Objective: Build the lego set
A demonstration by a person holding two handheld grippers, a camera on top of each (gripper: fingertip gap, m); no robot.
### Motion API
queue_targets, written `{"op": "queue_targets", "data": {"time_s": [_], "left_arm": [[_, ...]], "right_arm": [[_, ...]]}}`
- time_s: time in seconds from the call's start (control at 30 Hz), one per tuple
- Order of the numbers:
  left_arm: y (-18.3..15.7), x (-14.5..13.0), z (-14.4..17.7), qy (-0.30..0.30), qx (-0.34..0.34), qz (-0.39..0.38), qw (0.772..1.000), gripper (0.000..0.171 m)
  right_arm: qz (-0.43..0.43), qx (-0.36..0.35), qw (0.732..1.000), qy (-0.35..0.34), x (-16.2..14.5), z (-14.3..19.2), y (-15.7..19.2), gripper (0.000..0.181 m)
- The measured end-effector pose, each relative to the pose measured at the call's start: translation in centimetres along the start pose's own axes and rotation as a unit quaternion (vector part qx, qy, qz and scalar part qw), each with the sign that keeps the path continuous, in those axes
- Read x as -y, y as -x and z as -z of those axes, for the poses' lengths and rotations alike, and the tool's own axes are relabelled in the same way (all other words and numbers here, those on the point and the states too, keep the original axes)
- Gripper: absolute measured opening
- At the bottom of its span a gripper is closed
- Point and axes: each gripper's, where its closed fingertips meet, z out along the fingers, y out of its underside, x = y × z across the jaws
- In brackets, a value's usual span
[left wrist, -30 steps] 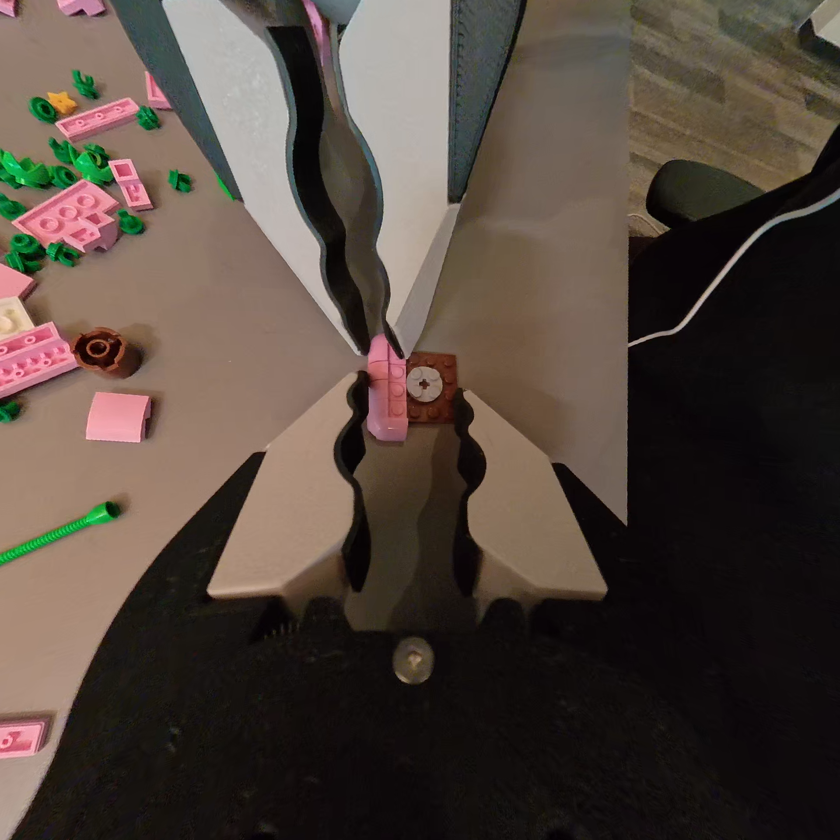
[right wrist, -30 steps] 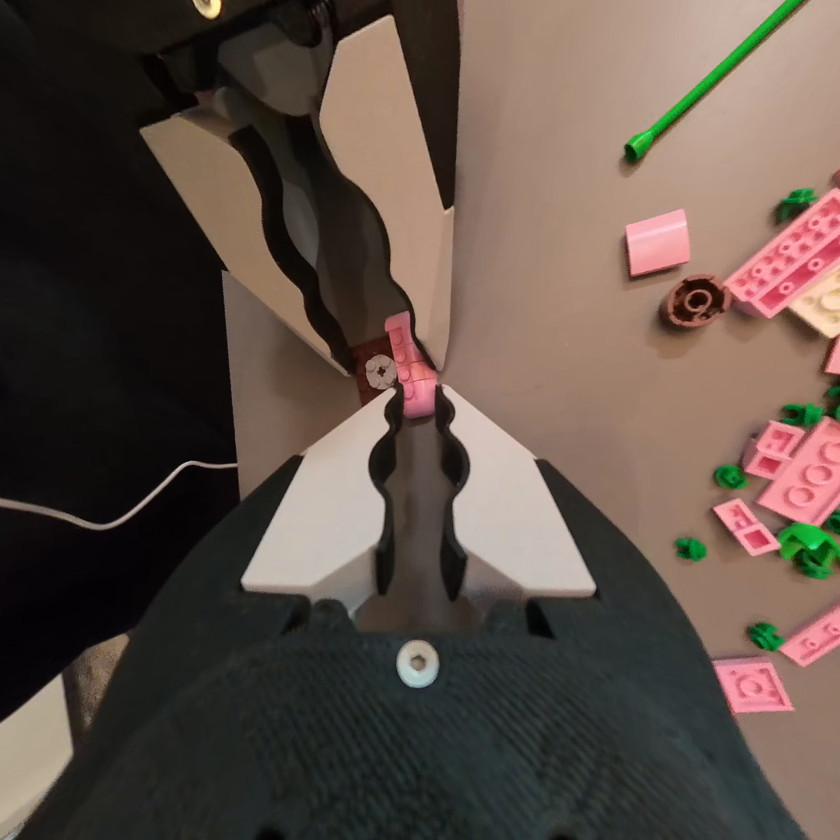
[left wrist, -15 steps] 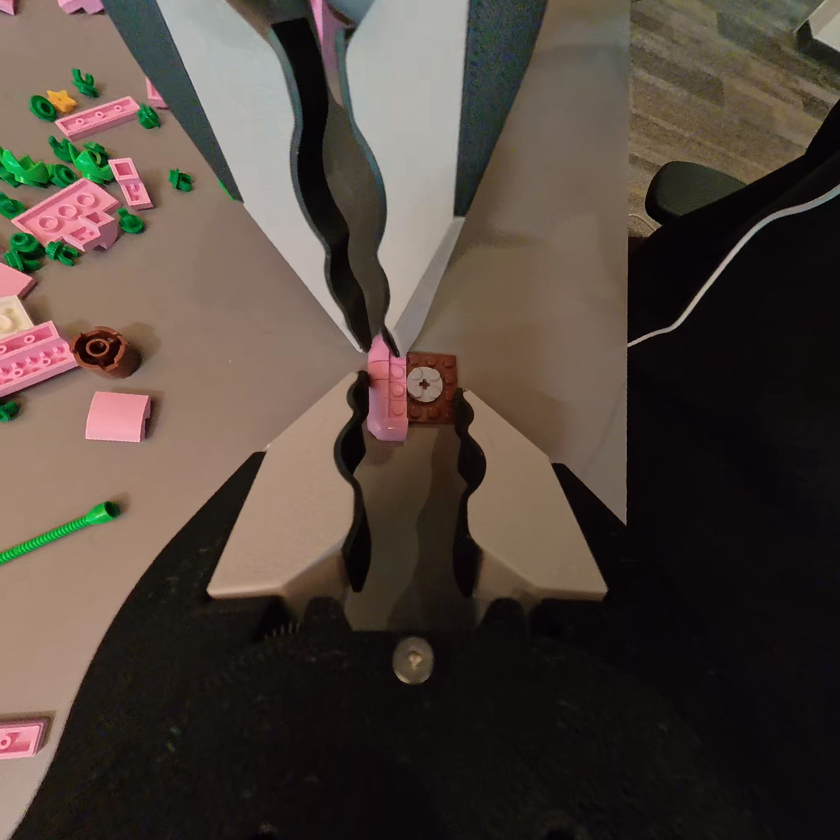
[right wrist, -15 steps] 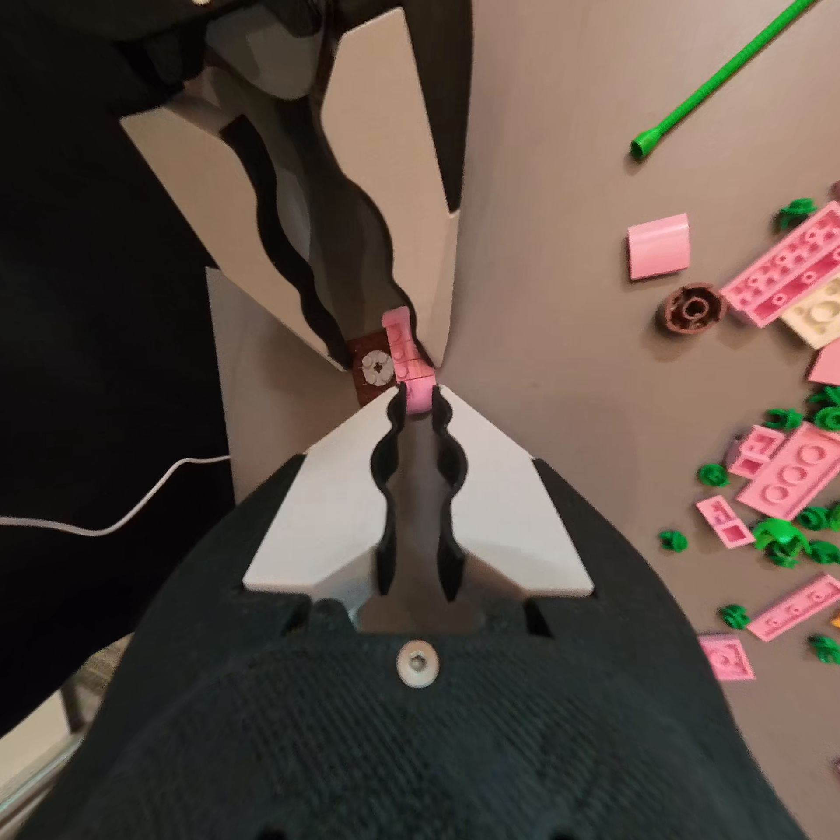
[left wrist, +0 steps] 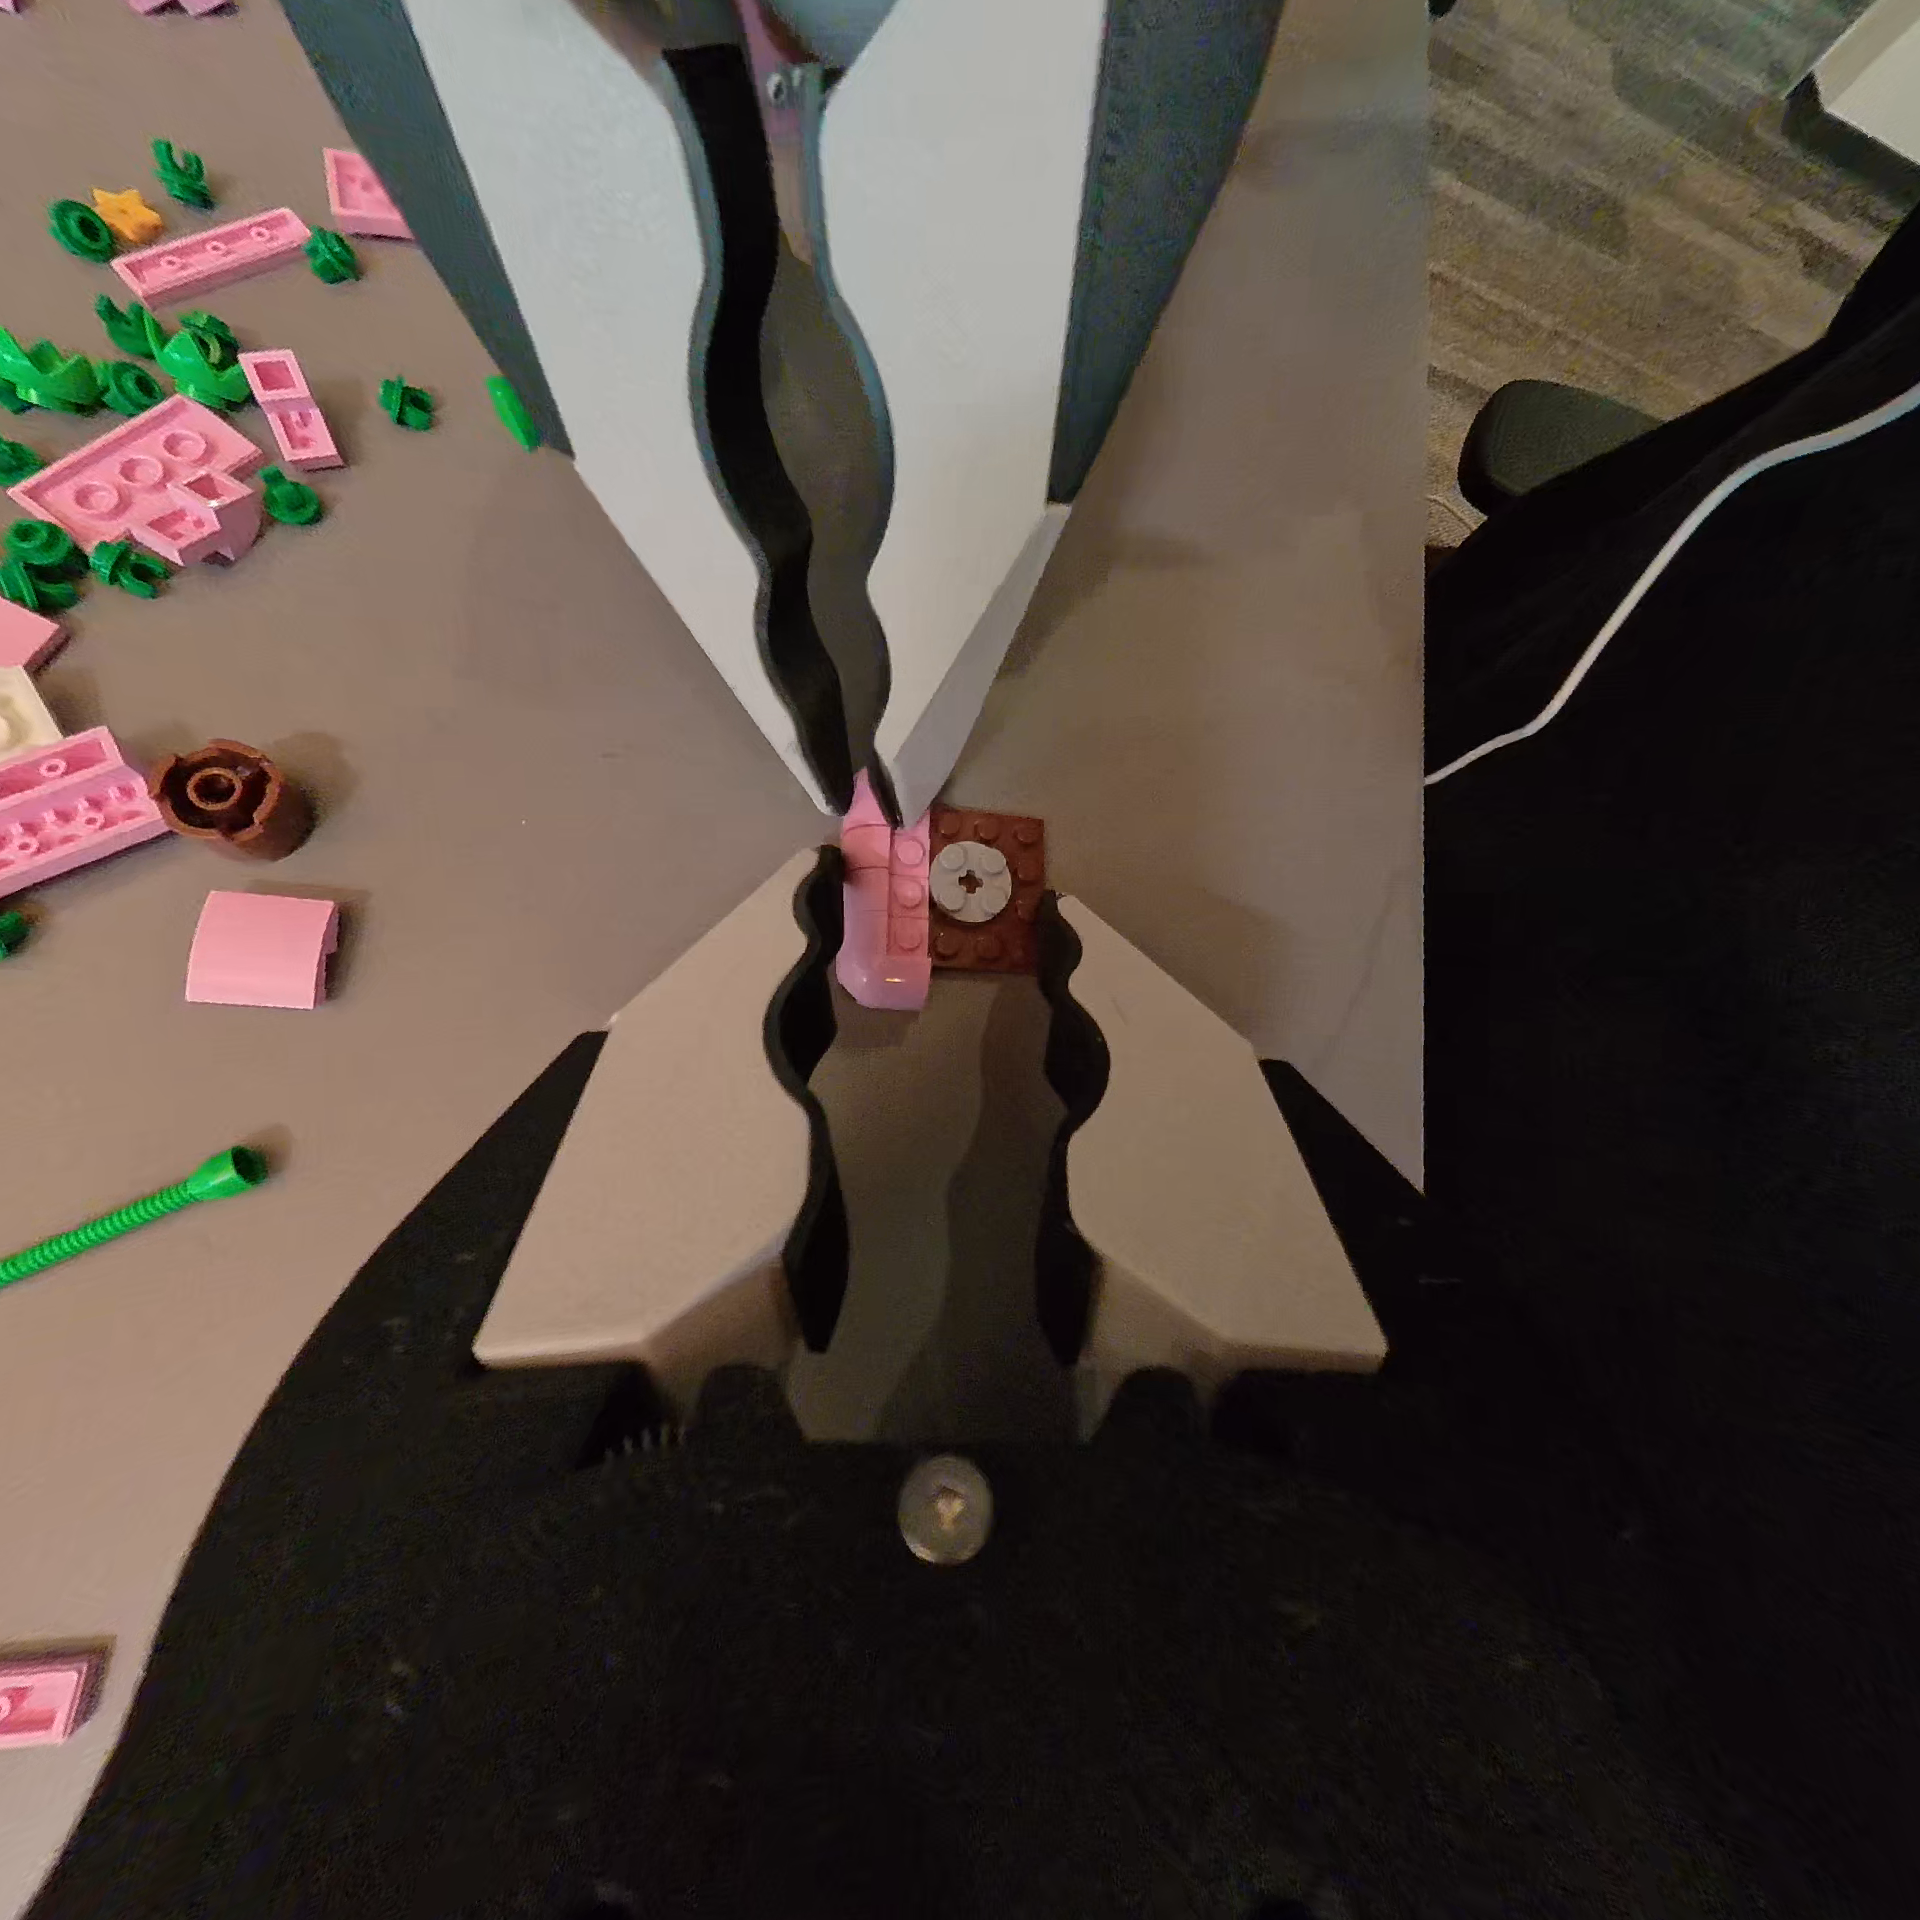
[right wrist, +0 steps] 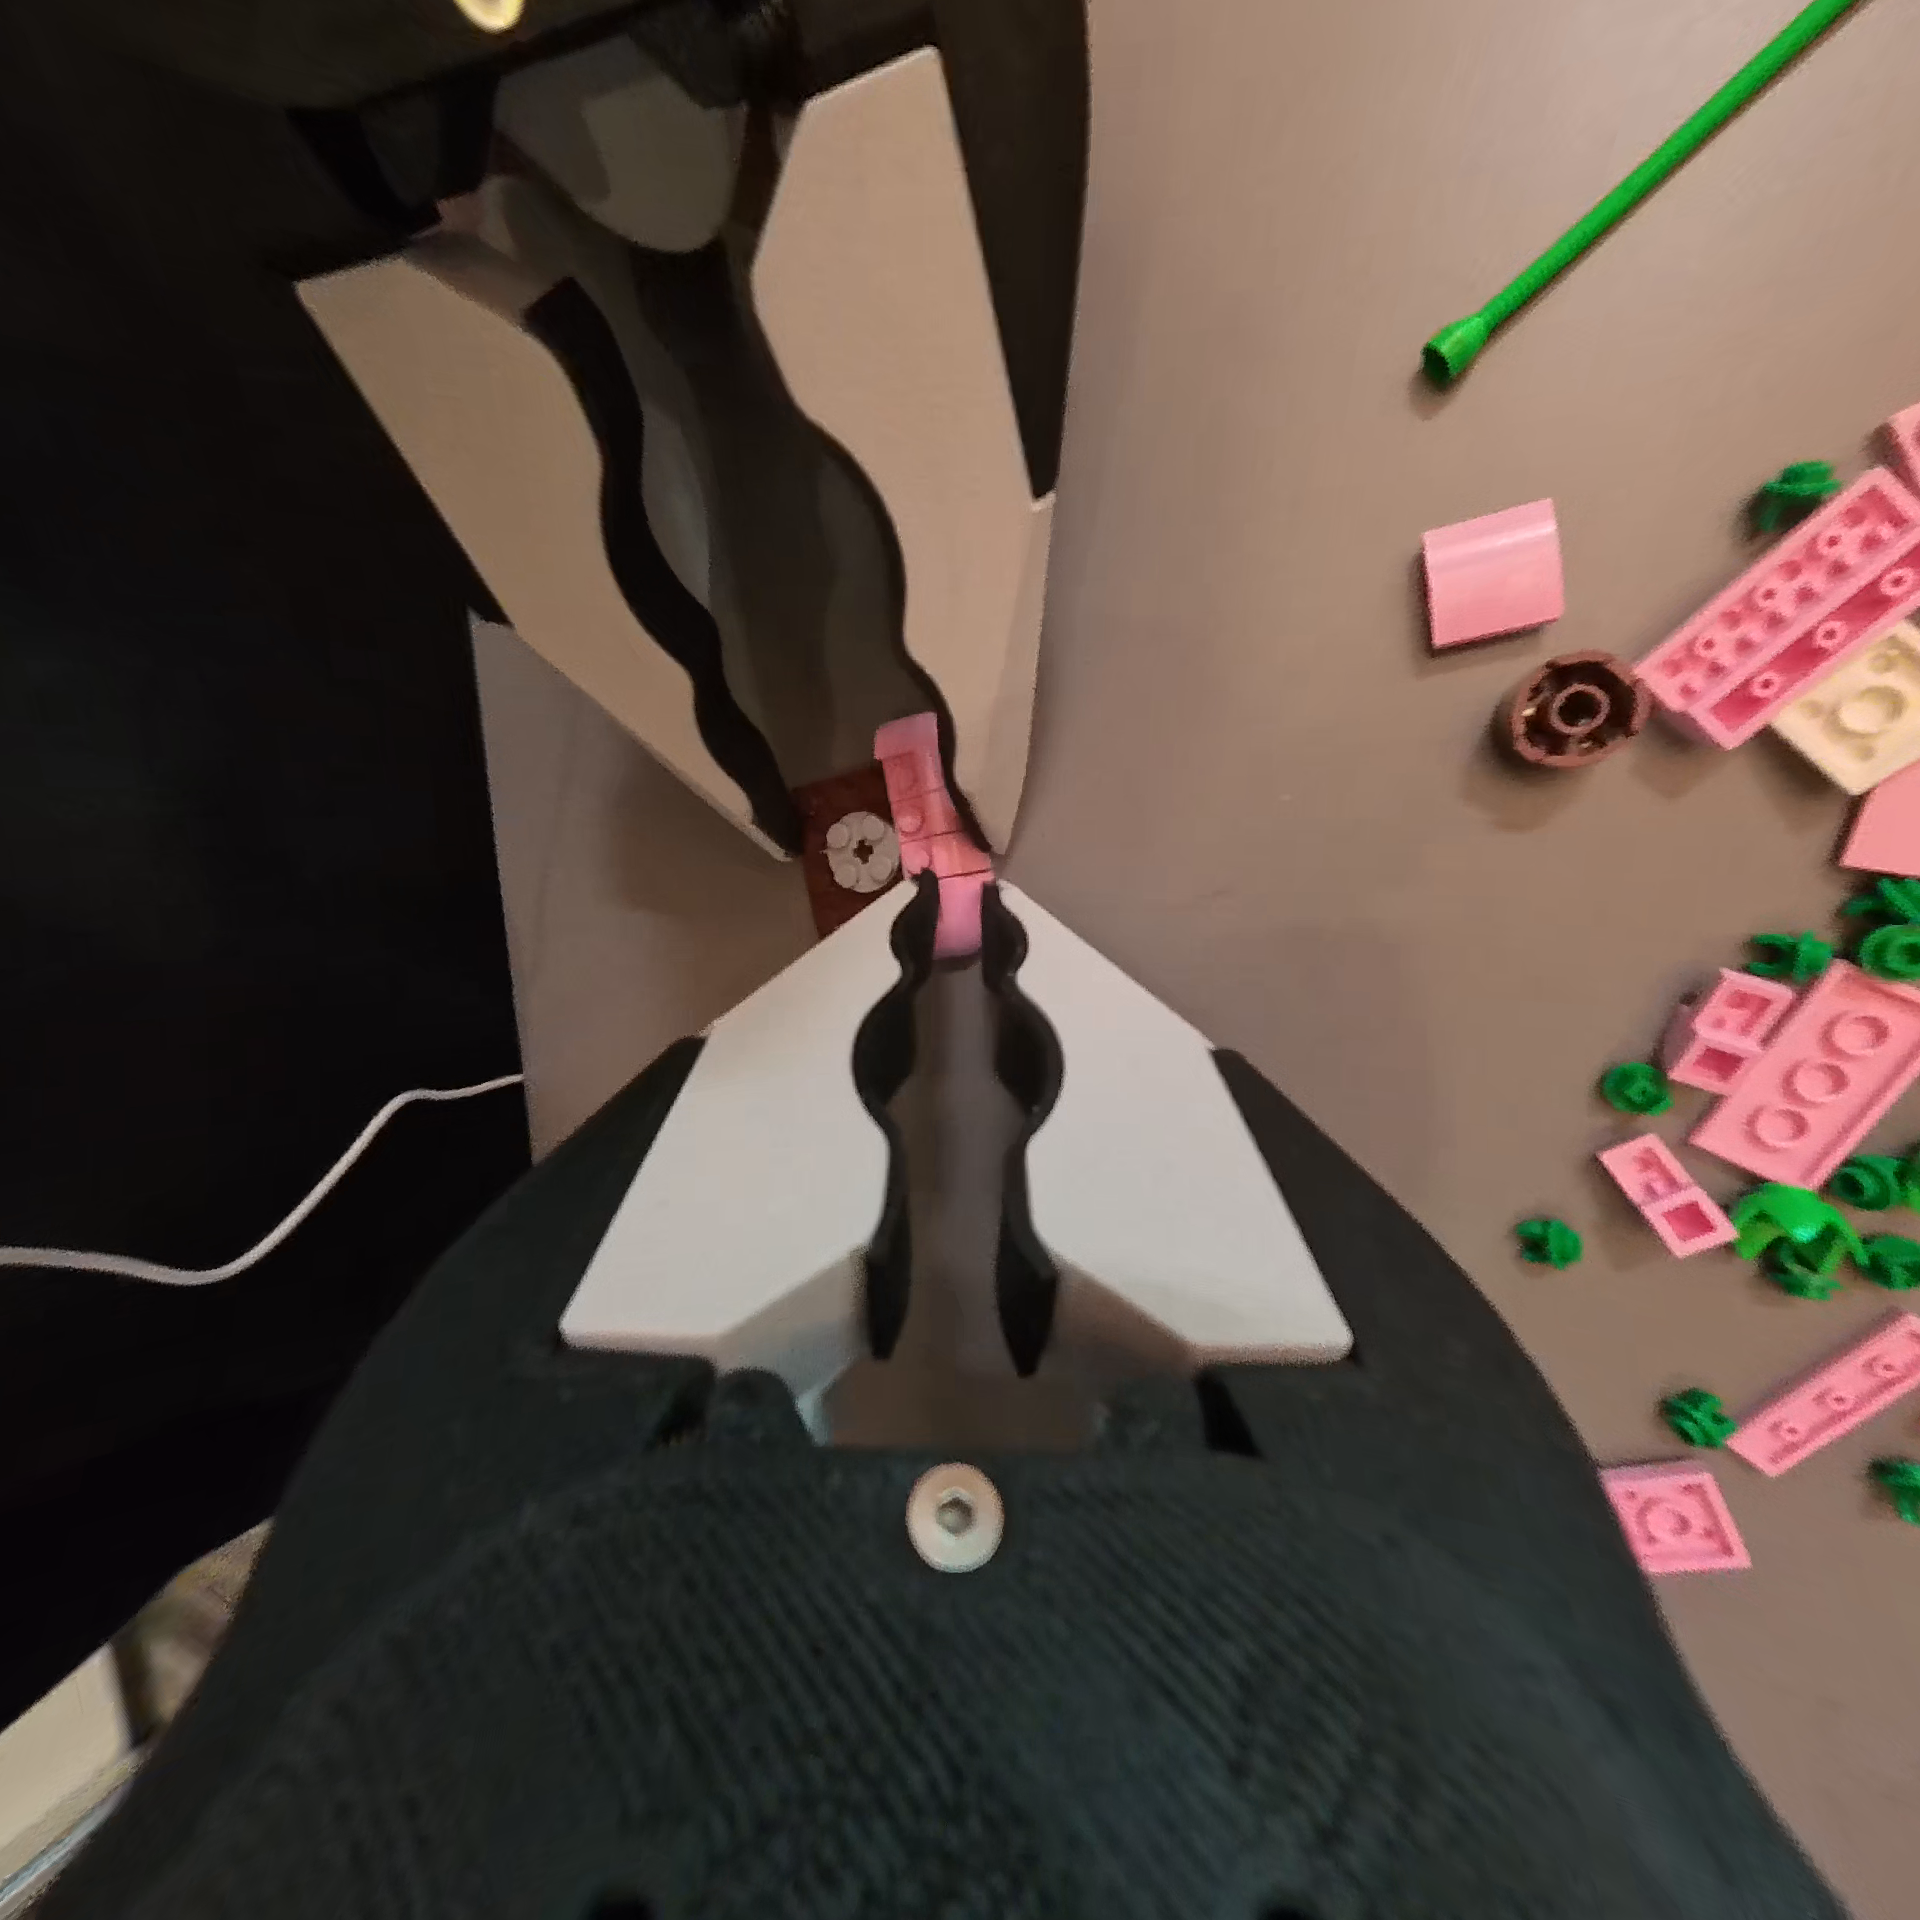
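Near the matte table's [left wrist: 540, 727] right edge, the left gripper [left wrist: 935, 914] clamps a studded brown plate [left wrist: 997, 904] while the right gripper [right wrist: 951, 894] pinches its smooth pink curved brick [right wrist: 954, 909].

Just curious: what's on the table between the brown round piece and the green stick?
A curved pink block lies between the brown round piece and the green stick, clearest in the left wrist view.

Grippers: two [left wrist: 935, 883] [right wrist: 951, 883]. Brown round bricks [left wrist: 231, 798]: one. Green stems [left wrist: 125, 1216]: one. Brown plates [left wrist: 997, 894]: one (held).
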Motion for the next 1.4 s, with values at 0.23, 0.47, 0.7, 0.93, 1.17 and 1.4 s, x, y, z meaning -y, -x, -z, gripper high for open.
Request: {"op": "queue_targets", "data": {"time_s": [0.23, 0.47, 0.7, 0.93, 1.17, 1.4], "left_arm": [[0.0, 0.0, 0.0, 0.001, 0.008, -0.008, 1.000, 0.035], [0.0, 0.0, 0.0, 0.001, 0.009, -0.009, 1.000, 0.035], [0.5, 0.4, 0.5, -0.021, -0.007, 0.031, 0.999, 0.041], [2.0, 2.2, 3.1, -0.132, -0.021, 0.118, 0.984, 0.050], [2.0, 0.9, 1.5, -0.060, 0.034, 0.081, 0.994, 0.048], [1.8, 0.5, 1.3, -0.046, 0.026, 0.090, 0.995, 0.041]], "right_arm": [[0.030, -0.074, 0.996, -0.048, -0.2, 0.1, 0.1, 0.013], [0.048, -0.089, 0.993, -0.061, -0.5, -0.3, 0.8, 0.034], [0.060, -0.120, 0.986, -0.096, 0.0, -0.1, 0.6, 0.024], [0.059, -0.168, 0.969, -0.173, 0.8, 1.5, 0.6, 0.009], [0.012, -0.222, 0.955, -0.195, 0.5, 1.7, -0.7, 0.041], [-0.048, -0.235, 0.949, -0.206, 0.3, 0.3, -1.7, 0.042]]}}
